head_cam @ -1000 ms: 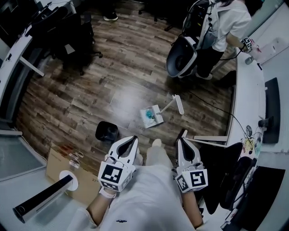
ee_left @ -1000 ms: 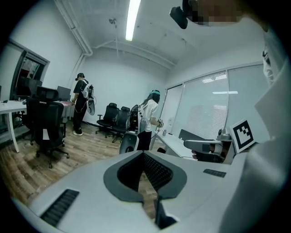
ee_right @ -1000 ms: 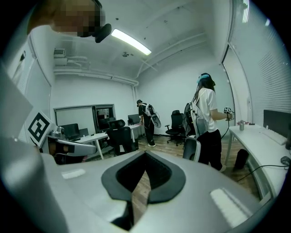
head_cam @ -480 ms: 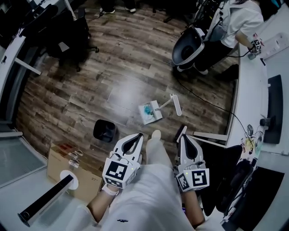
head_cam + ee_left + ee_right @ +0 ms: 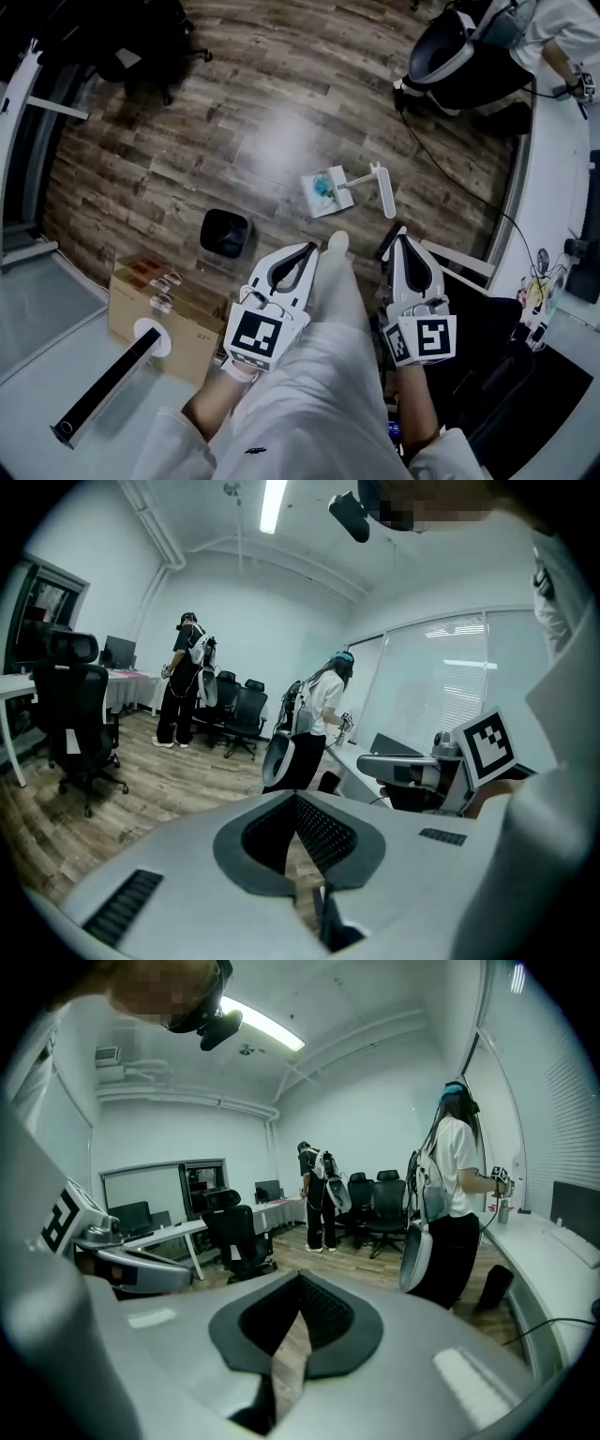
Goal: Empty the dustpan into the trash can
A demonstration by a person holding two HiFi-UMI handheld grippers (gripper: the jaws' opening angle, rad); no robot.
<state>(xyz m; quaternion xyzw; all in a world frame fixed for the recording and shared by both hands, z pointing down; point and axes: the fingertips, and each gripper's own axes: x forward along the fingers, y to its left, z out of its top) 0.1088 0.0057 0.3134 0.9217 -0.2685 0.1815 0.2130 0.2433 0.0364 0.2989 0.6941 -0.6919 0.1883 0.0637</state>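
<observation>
1. Left gripper (image 5: 310,247) low, in front of the torso, tips aimed out over the floor; jaws pressed together, nothing between them.
2. Right gripper (image 5: 401,232) level with it on the other side of the leg; jaws also together, empty.
3. Marker cubes on both grippers face up at the head camera.
4. Dustpan (image 5: 322,190) flat on the wood floor (image 5: 187,141), ahead of both grippers, touched by neither; sits between the two tip lines, closer to the left one.
5. Teal debris (image 5: 321,186) in the pan; white handle (image 5: 380,187) sticks out to the pan's right.
6. Black trash can (image 5: 225,234) upright on the floor, left of the dustpan and apart from it, near the left gripper's tip.
7. Cardboard box (image 5: 141,323) just beside the can, on the near left.
8. Wearer's light shoe (image 5: 336,242) on the floor between the grippers, just short of the dustpan.
9. Office chair (image 5: 441,56) and another person (image 5: 455,1204) standing at the desk far right.
</observation>
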